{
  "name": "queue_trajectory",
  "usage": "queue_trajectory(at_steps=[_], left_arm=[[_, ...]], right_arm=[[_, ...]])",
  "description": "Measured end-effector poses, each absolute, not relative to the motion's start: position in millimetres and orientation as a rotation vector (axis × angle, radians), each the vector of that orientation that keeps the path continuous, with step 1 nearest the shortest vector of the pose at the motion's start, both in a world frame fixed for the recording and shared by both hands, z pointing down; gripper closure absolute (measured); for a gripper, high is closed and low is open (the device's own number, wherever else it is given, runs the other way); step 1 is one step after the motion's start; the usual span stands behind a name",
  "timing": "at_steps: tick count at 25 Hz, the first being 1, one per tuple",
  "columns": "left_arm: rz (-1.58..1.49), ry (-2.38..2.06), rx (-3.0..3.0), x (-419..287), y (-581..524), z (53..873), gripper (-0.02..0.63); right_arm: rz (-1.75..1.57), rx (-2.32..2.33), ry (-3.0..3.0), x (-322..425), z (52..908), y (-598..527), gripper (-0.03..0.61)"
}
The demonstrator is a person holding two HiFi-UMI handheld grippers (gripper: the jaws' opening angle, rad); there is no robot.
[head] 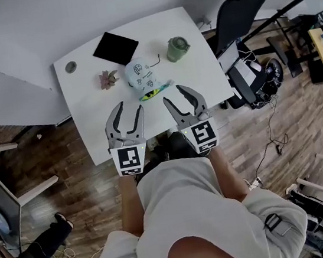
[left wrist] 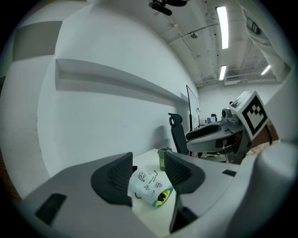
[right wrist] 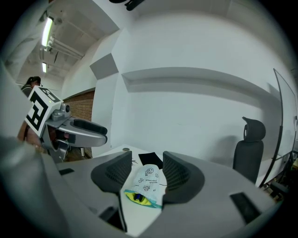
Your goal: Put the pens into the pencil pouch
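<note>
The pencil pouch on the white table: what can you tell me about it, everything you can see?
The pencil pouch looks like soft pale fabric printed with small black doodles. It lies flat on the white table, its open mouth turned toward the person, edged in teal, with a yellow lining and something dark inside. The left gripper and right gripper hover on its near side with jaws apart; neither touches it.

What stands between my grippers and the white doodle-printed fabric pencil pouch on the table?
Nothing visible. The left gripper and right gripper, both open, face the pencil pouch across bare white table; the green cup and black pad lie beyond it.
</note>
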State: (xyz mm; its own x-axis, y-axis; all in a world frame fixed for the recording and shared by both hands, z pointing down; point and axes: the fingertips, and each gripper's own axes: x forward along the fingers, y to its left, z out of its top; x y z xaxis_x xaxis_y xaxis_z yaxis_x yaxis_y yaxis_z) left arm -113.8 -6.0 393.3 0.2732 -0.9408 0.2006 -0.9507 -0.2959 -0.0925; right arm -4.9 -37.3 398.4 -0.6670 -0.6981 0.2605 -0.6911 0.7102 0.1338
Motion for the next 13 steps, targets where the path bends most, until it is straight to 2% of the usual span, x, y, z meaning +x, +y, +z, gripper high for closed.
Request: queue_trajectory(at_steps=[6,13], left_arm=[[0.354,-1.848,2.461,-109.3,-16.2,382.4,0.381],[0.347,-1.869,2.462,-116.5,-26.1,368.0,0.312]], right_arm=[[-0.041,1.034,-2.646,-10.0,386.1,-49.6,0.371],[-0.035,1.009,-2.647,-12.9,378.3,-57.3,0.347]])
